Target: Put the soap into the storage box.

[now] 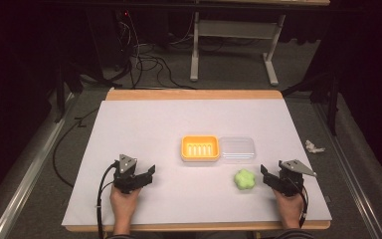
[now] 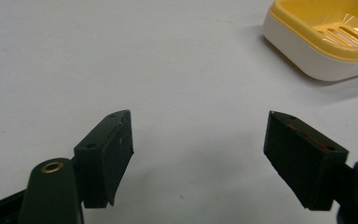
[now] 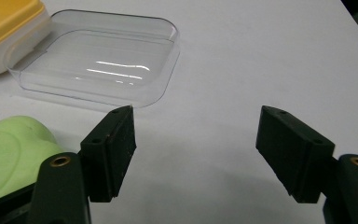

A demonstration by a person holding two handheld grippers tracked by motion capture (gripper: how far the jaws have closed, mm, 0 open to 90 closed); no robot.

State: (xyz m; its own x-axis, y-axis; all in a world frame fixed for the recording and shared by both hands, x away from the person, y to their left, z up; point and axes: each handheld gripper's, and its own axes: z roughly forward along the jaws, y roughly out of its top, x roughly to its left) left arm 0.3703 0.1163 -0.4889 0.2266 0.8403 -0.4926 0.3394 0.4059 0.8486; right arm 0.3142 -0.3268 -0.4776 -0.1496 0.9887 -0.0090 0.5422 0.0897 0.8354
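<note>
High view: green flower-shaped soap (image 1: 245, 179) is sitting lower right of centre on the white table (image 1: 144, 124), just left of the right gripper (image 1: 267, 175), below the clear lid (image 1: 237, 149) and yellow soap dish (image 1: 200, 148). Both grippers are resting with jaws apart, empty; left gripper (image 1: 148, 175) well away. Soap is looking small, light, firm, likely slick; I'd be pinching across its lobed sides.

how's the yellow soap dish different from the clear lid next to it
The soap dish is opaque yellow on a white base; the clear lid is see-through. The soap dish has a slotted floor; the clear lid's is smooth. The soap dish lies left, the clear lid right. Both are rounded rectangles lying side by side.
</note>
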